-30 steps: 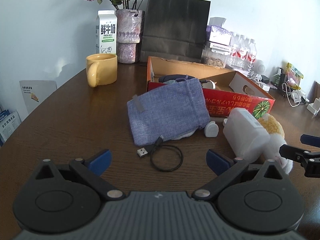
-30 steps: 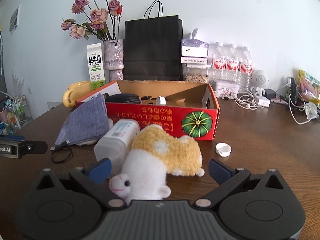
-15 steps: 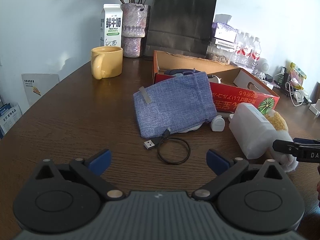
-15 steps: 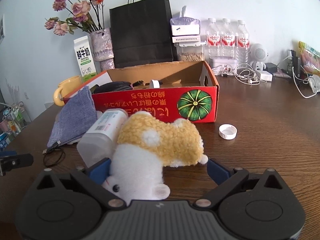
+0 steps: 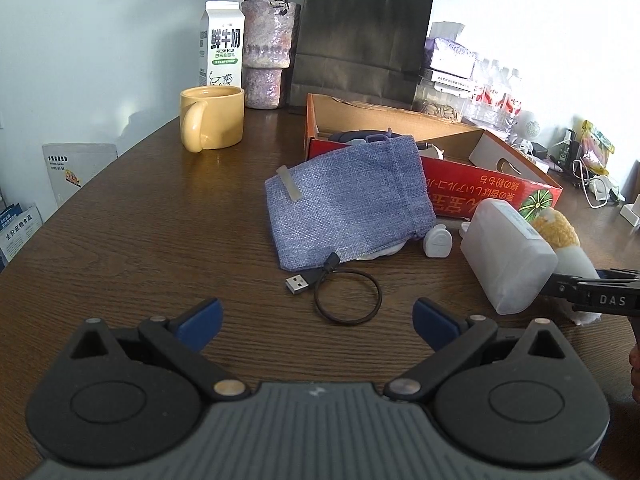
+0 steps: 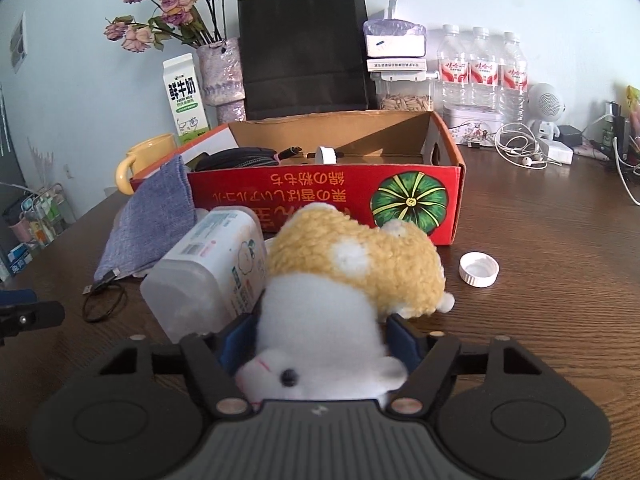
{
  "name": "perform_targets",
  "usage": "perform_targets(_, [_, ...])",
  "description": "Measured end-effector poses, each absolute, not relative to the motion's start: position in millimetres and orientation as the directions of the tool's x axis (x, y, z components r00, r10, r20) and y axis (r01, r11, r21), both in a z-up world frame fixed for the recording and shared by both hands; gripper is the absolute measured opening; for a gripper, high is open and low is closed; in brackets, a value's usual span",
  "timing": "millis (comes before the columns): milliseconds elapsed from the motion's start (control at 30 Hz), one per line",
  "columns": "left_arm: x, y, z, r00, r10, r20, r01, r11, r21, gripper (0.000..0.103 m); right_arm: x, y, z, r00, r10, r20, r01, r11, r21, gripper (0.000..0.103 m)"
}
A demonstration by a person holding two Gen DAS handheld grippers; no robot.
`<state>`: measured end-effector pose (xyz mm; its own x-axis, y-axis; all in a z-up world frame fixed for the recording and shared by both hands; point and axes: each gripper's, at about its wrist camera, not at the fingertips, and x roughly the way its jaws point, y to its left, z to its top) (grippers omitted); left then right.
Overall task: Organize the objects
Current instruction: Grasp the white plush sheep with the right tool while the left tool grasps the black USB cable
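Now | right gripper (image 6: pixel 320 344): jaws just closing in, blue pads seemingly pressed on white belly of plush hamster (image 6: pixel 352 280) | hamster: lying on desk (image 6: pixel 540 300) beside tipped plastic bottle (image 6: pixel 212 272), before red box (image 6: pixel 324 196) | left gripper (image 5: pixel 316 316): jaws wide, empty, above cable loop (image 5: pixel 346 296)

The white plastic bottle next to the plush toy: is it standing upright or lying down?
Lying down. The bottle rests on its side on the table, label facing up.
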<state>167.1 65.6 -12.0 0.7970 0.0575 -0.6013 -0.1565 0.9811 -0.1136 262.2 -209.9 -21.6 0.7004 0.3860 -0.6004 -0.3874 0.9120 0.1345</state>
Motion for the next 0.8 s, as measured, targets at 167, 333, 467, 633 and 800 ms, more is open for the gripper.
perform_targets(167, [169,66,-13,0.794,0.062,-0.605,-0.16,0.981,-0.109,0.103,263,-213,-24,0.695,0.409,-0.592,-0.391,0.905,0.166,0.062])
perform_targets(333, [172,63,-14,0.792,0.059,-0.608,-0.154,0.982,-0.106,0.103,258,-213,-25,0.719,0.399,-0.569,-0.391,0.909,0.144,0.059])
perform_targets(467, [175,61,-17,0.786,0.063,-0.615,-0.156,0.983,-0.1,0.103,251,-213,-22,0.75,0.387,-0.537,-0.386,0.915,0.119,0.057])
perform_targets(633, [184,60,-19,0.781,0.071,-0.621,-0.154,0.985,-0.081,0.103,240,-214,-15,0.803,0.357,-0.477,-0.369,0.927,0.073,0.057])
perform_targets(800, [195,63,-17,0.787,0.093,-0.61,-0.154,0.987,-0.047,0.103,238,-218,-13,0.817,0.353,-0.456,-0.359,0.93,0.076,0.057])
